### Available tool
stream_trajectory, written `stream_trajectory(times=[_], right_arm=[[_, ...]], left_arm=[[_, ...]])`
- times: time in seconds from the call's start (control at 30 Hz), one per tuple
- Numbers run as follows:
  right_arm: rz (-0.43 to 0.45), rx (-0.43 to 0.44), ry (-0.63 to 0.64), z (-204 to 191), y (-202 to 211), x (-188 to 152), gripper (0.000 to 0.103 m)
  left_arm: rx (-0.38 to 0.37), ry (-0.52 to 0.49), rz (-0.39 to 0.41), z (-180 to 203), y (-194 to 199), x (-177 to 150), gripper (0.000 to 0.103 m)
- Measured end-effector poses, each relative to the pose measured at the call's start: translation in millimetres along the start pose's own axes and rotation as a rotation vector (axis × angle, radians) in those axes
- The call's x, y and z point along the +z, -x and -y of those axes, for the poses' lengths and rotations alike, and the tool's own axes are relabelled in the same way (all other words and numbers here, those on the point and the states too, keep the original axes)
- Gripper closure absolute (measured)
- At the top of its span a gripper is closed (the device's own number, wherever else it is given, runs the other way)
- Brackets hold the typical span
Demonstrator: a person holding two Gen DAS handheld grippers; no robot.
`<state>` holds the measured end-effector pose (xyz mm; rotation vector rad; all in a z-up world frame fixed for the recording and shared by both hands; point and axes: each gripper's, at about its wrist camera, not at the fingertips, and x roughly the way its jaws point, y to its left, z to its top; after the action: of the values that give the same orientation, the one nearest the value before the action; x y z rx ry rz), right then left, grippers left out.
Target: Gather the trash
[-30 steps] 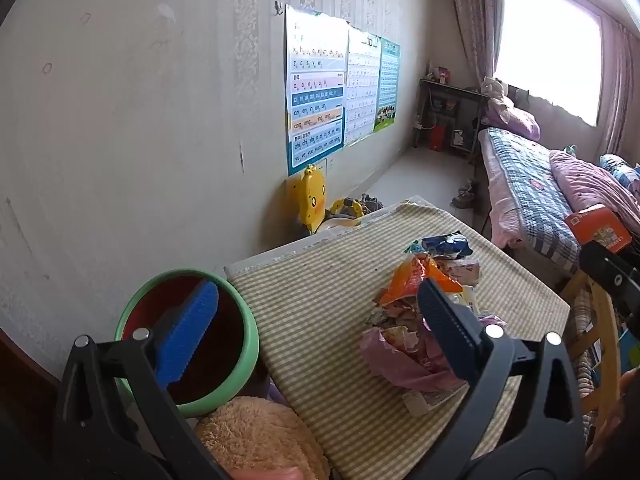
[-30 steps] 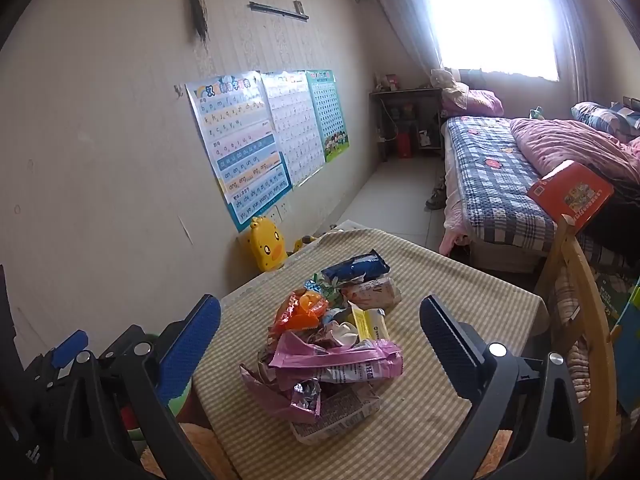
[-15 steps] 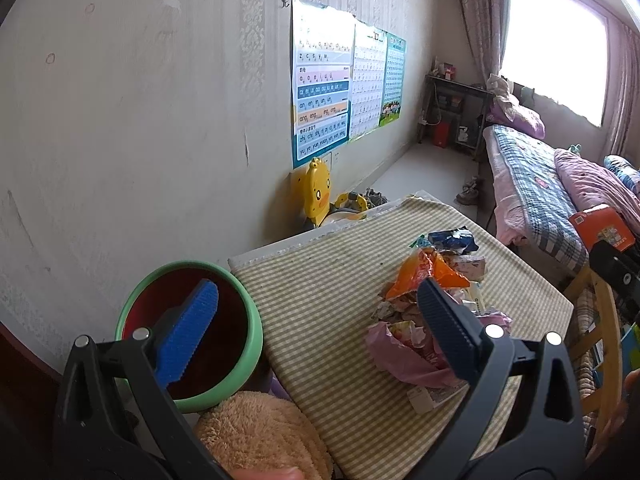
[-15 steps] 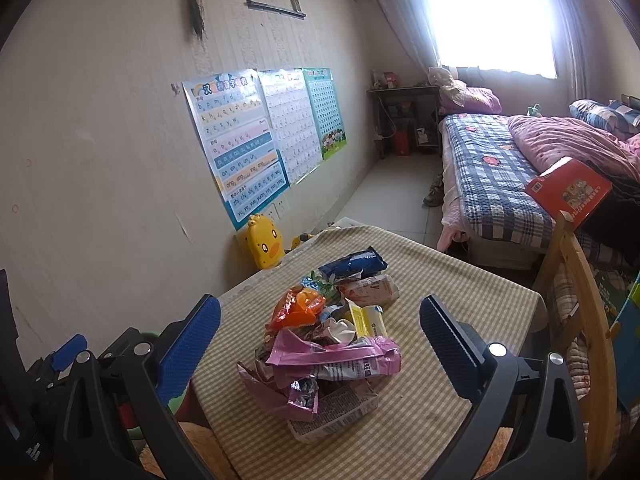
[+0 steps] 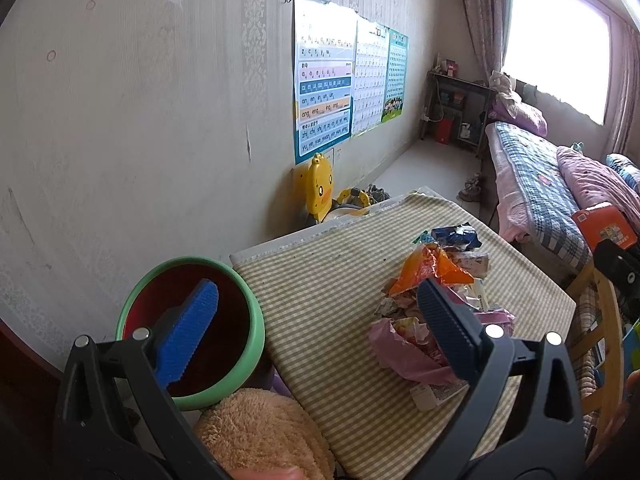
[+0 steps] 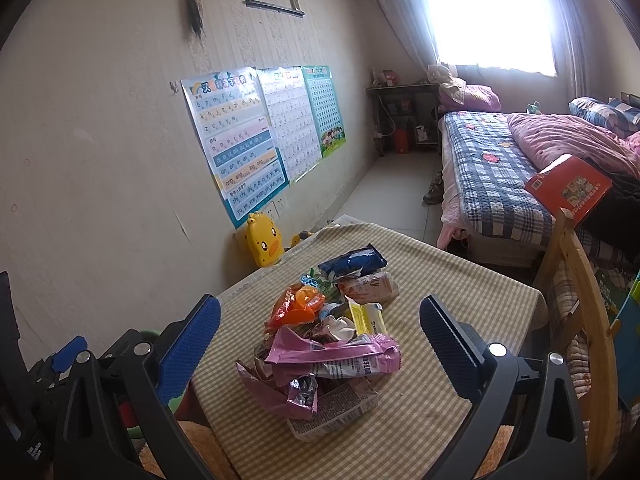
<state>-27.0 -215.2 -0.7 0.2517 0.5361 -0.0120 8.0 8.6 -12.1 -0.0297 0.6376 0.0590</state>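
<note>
A heap of snack wrappers [image 6: 328, 332] lies on a small table with a checked cloth [image 6: 460, 280]: a pink wrapper [image 6: 332, 354] in front, an orange one [image 6: 298, 306] and a dark blue one [image 6: 352, 260] behind. The heap also shows in the left wrist view [image 5: 424, 308]. A green-rimmed bin with a red inside [image 5: 240, 296] stands left of the table. My left gripper [image 5: 316, 320] is open and empty, above the bin and the table's left edge. My right gripper [image 6: 320, 332] is open and empty, above the table's near edge, framing the heap.
A tan plush thing [image 5: 260, 432] lies below the bin. A yellow duck toy [image 6: 264, 244] stands by the wall with posters [image 6: 240, 136]. A wooden chair [image 6: 576, 292] is right of the table, a bed [image 6: 500, 184] beyond it.
Both grippers have drifted slightly; the table and heap sit a little lower and nearer in the views. Both stay open and empty.
</note>
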Motion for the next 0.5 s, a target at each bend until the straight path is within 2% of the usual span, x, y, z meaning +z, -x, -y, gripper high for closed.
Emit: stream_trajectory(times=[0.5], right_arm=[[-0.015, -0.001, -0.002, 0.5, -4.0, -2.5, 0.007]], left_arm=[[0.011, 0.006, -0.013, -1.9, -4.4, -3.3, 0.005]])
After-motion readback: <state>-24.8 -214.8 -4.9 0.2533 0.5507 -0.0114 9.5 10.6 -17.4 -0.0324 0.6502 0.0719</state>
